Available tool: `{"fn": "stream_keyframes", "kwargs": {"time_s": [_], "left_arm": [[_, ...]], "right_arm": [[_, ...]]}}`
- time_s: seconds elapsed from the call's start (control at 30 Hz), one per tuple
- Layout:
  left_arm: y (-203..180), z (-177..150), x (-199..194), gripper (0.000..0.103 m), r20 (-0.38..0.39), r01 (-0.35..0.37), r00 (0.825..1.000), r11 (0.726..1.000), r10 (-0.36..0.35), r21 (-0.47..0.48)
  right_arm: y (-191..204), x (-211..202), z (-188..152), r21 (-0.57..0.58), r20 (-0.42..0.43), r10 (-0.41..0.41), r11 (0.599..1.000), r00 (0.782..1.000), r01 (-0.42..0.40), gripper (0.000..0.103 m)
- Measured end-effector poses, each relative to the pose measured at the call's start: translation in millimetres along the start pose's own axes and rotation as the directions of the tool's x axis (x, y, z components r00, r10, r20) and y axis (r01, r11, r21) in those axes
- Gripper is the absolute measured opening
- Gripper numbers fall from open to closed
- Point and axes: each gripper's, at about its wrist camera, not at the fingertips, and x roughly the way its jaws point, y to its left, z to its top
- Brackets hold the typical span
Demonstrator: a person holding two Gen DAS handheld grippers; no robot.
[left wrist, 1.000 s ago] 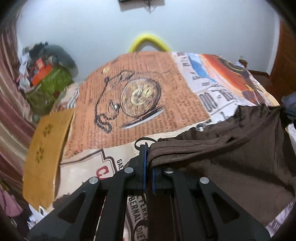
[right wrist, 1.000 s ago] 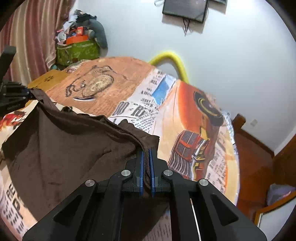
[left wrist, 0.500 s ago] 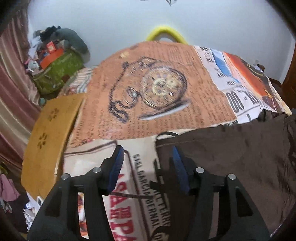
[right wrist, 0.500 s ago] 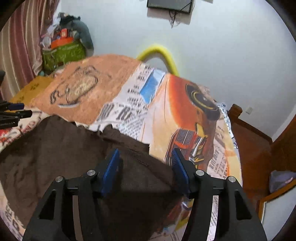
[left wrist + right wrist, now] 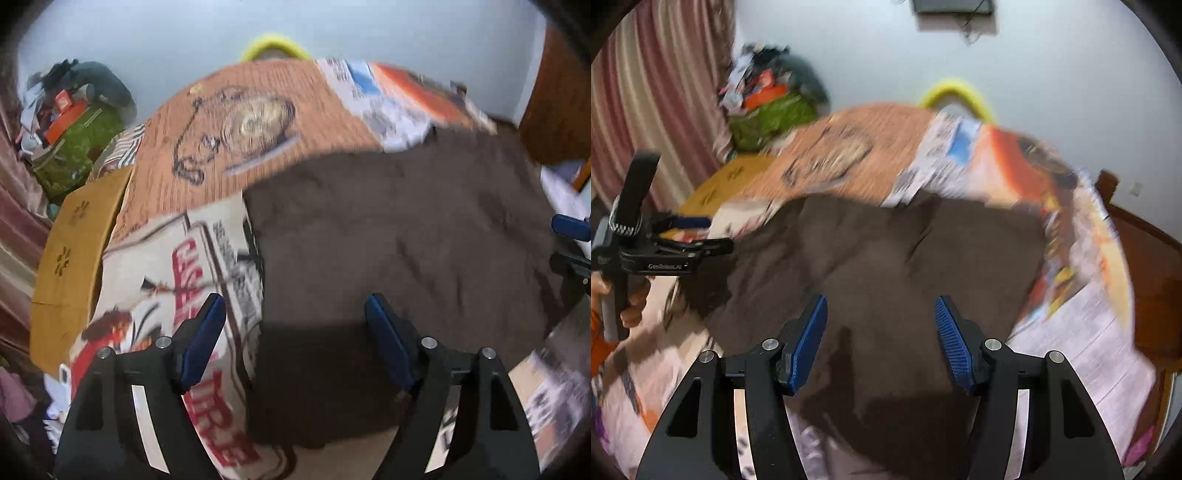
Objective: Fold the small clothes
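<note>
A brown cloth [image 5: 399, 236] lies spread flat on a bed covered with a printed bedspread [image 5: 236, 147] showing newspaper text, a pocket watch and an orange car. The left claw [image 5: 295, 343] hangs above the cloth's near left edge, its blue pads [image 5: 201, 343] spread wide and still opening; the cloth's edge shows between them but neither pad touches it. The right claw [image 5: 881, 341] hangs over the near middle of the cloth [image 5: 886, 266], its pads [image 5: 951, 343] also spread apart, with the fabric lying below the gap and nothing pinched. In the right wrist view, the left claw [image 5: 713, 236] appears at the far left, just beside the cloth's left edge, held by a hand [image 5: 631, 302]. Both views are blurred. A yellow board [image 5: 74, 266] lies along the bed's left side, and a heap of clutter [image 5: 77, 122] sits by the wall.
</note>
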Motion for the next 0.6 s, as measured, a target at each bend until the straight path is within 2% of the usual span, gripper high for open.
{"fn": "stream_keyframes", "kwargs": {"time_s": [0.03, 0.1, 0.13, 0.2, 0.37, 0.6], "left_arm": [[-1, -7, 3, 0.079, -0.015, -0.017, 1.0, 1.0, 0.017, 0.008], [2, -20, 5, 0.085, -0.029, -0.022, 0.999, 1.0, 0.022, 0.004], [6, -26, 3, 0.089, -0.029, -0.025, 0.999, 1.0, 0.025, -0.004], [16, -37, -2, 0.089, -0.031, -0.046, 0.998, 0.999, 0.046, -0.019], [39, -65, -16, 0.089, -0.053, -0.072, 0.996, 0.996, 0.069, -0.047], [44, -92, -38, 0.089, -0.041, 0.031, 0.998, 0.993, -0.036, -0.115]], "right_arm": [[8, 10, -8, -0.019, -0.043, 0.005, 1.0, 0.999, -0.006, 0.057], [14, 21, -20, -0.046, -0.077, -0.023, 0.999, 0.997, 0.019, 0.057], [14, 22, -25, -0.056, -0.067, -0.038, 0.998, 0.997, 0.034, 0.057], [11, 16, -30, -0.056, -0.047, -0.057, 0.997, 0.997, 0.054, 0.057], [1, -7, -43, -0.012, -0.058, -0.085, 0.996, 0.995, 0.084, 0.057], [-12, -41, -67, 0.083, -0.033, -0.12, 0.989, 0.992, 0.123, 0.057]]}}
